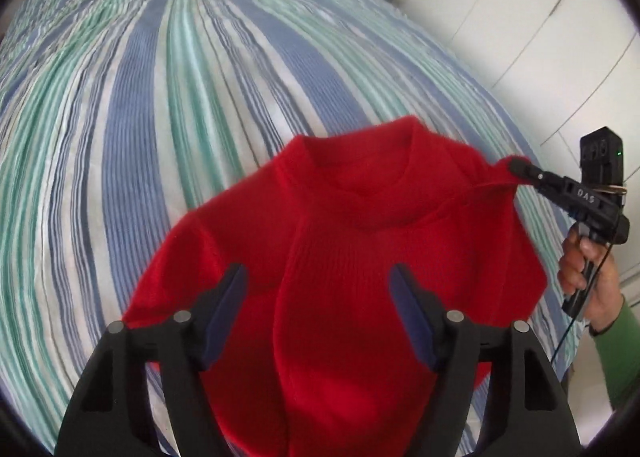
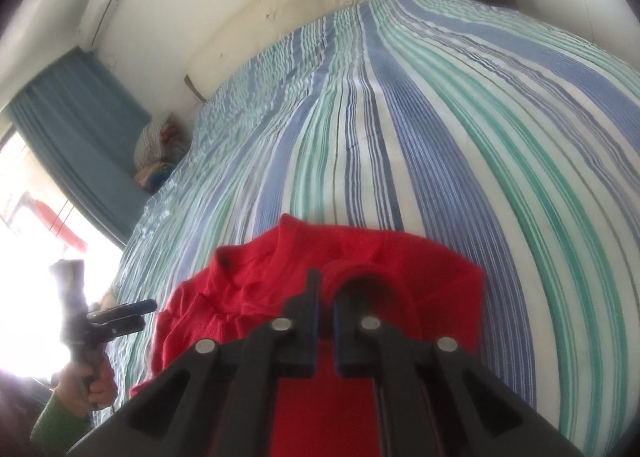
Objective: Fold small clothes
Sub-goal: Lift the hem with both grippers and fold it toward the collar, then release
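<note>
Covering nearly everything in both views, the striped bed (image 1: 168,105) carries my red sweater (image 1: 352,241), which lies near its front edge with the collar pointing away from me. It reads as a soft, light knit that will sag and stretch, so I judge shoulder seams and hem corners the best holds. My right gripper (image 1: 516,167) has its jaws pinched shut on the right shoulder, while my left gripper (image 1: 318,309) hangs over the body, jaws apart and empty.
</note>
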`<action>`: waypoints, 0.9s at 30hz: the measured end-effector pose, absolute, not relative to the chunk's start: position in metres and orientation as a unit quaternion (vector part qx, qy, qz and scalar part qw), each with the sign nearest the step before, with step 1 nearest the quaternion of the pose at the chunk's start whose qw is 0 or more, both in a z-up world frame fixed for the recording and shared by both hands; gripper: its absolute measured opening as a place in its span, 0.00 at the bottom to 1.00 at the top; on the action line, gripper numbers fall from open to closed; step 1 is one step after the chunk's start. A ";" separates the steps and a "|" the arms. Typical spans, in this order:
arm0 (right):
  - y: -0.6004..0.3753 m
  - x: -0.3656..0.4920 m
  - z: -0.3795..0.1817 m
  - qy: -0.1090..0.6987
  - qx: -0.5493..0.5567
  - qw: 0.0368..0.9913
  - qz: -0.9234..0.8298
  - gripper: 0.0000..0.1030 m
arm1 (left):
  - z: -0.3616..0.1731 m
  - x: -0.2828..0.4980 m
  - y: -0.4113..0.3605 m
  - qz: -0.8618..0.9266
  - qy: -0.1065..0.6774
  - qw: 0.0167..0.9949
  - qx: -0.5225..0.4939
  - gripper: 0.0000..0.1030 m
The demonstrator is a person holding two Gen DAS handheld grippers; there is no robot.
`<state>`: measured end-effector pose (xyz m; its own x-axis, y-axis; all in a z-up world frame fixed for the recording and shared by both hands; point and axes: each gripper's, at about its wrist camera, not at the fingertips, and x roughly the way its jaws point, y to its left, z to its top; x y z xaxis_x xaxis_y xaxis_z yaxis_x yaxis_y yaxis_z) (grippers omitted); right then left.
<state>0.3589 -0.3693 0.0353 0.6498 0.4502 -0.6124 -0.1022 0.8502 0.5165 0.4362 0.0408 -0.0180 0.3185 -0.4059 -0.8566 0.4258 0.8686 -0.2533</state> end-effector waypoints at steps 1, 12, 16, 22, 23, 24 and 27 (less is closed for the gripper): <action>-0.369 0.357 0.038 0.387 0.223 0.880 0.160 0.05 | -0.025 0.441 0.036 -0.252 0.536 0.806 0.014 0.66; -0.368 0.359 0.062 0.399 0.223 0.871 0.179 0.05 | 0.018 0.444 0.087 -0.187 0.455 0.868 -0.064 0.04; -0.361 0.392 0.057 0.417 0.241 0.860 0.169 0.07 | -0.010 0.483 0.092 -0.146 0.505 0.846 -0.083 0.12; -0.359 0.409 0.024 0.434 0.276 0.851 0.103 0.72 | -0.004 0.469 0.110 -0.088 0.486 0.868 -0.058 0.69; -0.363 0.401 0.028 0.420 0.289 0.853 0.110 0.72 | 0.005 0.459 0.114 -0.088 0.471 0.876 -0.056 0.72; -0.366 0.393 0.034 0.410 0.291 0.856 0.119 0.72 | 0.012 0.446 0.117 -0.091 0.457 0.883 -0.054 0.74; -0.356 0.364 0.056 0.403 0.240 0.867 0.172 0.71 | 0.020 0.406 0.107 -0.141 0.441 0.886 -0.036 0.88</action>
<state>0.3643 -0.3561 0.0564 0.6171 0.4907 -0.6151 -0.1039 0.8257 0.5545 0.4061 0.1069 0.0200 0.5714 -0.2813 -0.7710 0.2174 0.9577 -0.1883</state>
